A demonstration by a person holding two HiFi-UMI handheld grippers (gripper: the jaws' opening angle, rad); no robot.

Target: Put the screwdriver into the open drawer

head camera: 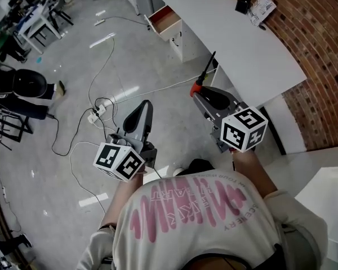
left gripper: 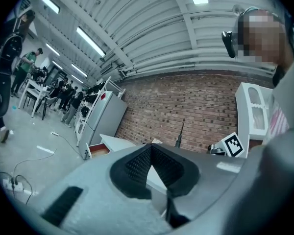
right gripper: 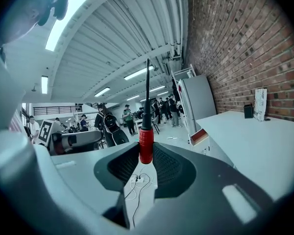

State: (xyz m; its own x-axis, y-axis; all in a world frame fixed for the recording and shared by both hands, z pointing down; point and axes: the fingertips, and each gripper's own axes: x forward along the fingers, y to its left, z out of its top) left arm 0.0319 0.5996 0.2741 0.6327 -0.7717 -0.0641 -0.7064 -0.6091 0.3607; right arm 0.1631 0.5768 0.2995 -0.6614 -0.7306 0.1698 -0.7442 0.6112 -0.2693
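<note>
1. Far left in the head view: black office chair (head camera: 23, 83) on glossy grey floor (head camera: 73, 55); white cables trailing across it to a power strip (head camera: 96, 114).
2. Left gripper (head camera: 145, 107): held out over the floor; jaws closed tip to tip, nothing between them.
3. Upper centre: open drawer (head camera: 164, 20), wooden inside, pulled out under the end of the white table (head camera: 242, 49); well apart from both grippers.
4. Right gripper (head camera: 198, 93): clamped on the red handle of the screwdriver (head camera: 206, 69); black shaft sticking out past the jaws beside the table edge; held in the air, not in the drawer.
5. On the table's far end: small black box (head camera: 242, 5) just beside a printed packet (head camera: 263, 5).
6. Far right: red brick wall (head camera: 318, 55) running along the table; overhead in the gripper views, ribbed white ceiling (right gripper: 117, 43) with strip lights (right gripper: 63, 16).
</note>
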